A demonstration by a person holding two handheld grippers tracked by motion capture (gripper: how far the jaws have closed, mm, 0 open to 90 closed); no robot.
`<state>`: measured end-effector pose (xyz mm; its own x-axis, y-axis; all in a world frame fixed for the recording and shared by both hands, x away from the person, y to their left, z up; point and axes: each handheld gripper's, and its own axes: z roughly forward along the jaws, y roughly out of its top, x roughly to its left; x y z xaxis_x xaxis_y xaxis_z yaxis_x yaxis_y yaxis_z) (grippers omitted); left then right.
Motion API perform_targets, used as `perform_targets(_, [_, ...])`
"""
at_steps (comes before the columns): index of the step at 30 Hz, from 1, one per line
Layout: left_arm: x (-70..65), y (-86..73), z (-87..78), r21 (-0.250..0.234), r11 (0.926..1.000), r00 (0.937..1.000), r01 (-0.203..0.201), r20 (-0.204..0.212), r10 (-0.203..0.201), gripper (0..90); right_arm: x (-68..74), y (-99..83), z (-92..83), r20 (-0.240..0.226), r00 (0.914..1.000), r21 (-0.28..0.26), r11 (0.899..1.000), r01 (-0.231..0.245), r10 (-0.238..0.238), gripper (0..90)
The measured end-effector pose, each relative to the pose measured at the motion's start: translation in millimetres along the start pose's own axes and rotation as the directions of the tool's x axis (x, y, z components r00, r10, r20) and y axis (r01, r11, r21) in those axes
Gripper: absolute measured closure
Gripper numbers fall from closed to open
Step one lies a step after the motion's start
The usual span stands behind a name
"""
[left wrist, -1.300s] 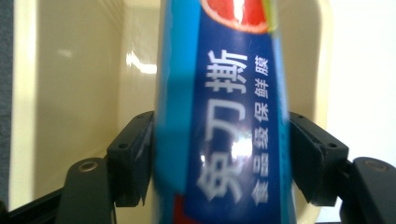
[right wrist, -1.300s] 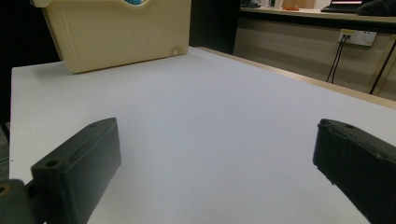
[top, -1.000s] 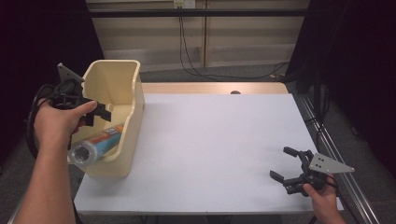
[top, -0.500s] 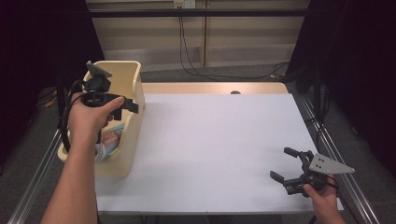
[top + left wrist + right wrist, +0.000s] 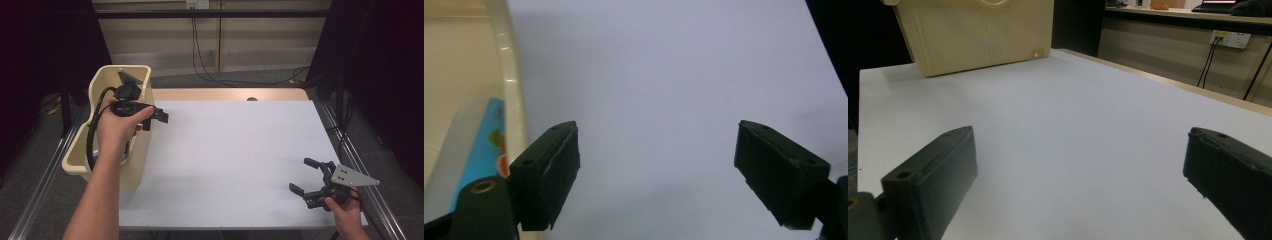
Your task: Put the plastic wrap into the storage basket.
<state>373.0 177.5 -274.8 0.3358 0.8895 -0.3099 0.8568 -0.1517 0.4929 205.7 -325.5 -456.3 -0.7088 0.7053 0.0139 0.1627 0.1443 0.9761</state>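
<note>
Left hand-held gripper (image 5: 159, 117) hangs over the bin (image 5: 102, 83) rim, jaws apart, empty. Tube (image 5: 471, 150) lies in the bin just behind and below it, long axis along the wall. Right hand-held gripper (image 5: 306, 179), jaws apart, well away on the bench (image 5: 230, 150).

The high view looks forward and down from above the near side, taking in the whole white table (image 5: 240, 150) and the beige bin (image 5: 107, 150) at its left edge. The left gripper view looks steeply down, close over the bin's rim (image 5: 509, 75) and the tabletop (image 5: 664, 75). The right gripper view sits low near the right corner, facing across the table (image 5: 1073, 115) toward the bin (image 5: 973, 35).
</note>
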Motion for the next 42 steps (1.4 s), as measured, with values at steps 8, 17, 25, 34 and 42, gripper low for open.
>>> perform_targets(8, [-20.5, -2.8, 18.8, -0.018, 0.9989, 0.9982, -0.043, 0.041, 0.043, 17.0, 0.3, 0.0, 0.1, -0.002, 1.0, 0.002, 1.0, 0.001, -0.001, 0.6])
perform_targets(17, [-30.3, -12.0, 40.7, -0.087, 0.9934, 0.9952, -0.075, 0.057, 0.08, 15.6, -0.2, 0.0, -0.7, -0.002, 1.0, -0.001, 1.0, 0.0, 0.0, 0.6])
perform_targets(25, [-31.6, -29.0, 58.2, -0.169, 0.9811, 0.9905, -0.094, 0.083, 0.109, 15.0, -0.2, -0.2, -0.2, 0.002, 1.0, 0.001, 1.0, 0.0, 0.0, 0.6])
perform_targets(34, [-29.2, -48.2, 71.2, -0.257, 0.9571, 0.9817, -0.134, 0.097, 0.164, 12.1, 0.2, -0.3, 0.1, 0.001, 1.0, 0.003, 1.0, 0.003, -0.003, 0.6])
perform_targets(42, [-25.9, -65.2, 77.2, -0.357, 0.9187, 0.9708, -0.17, 0.1, 0.218, 10.7, 0.3, -0.4, 1.2, 0.002, 1.0, 0.008, 1.0, 0.008, -0.008, 0.6])
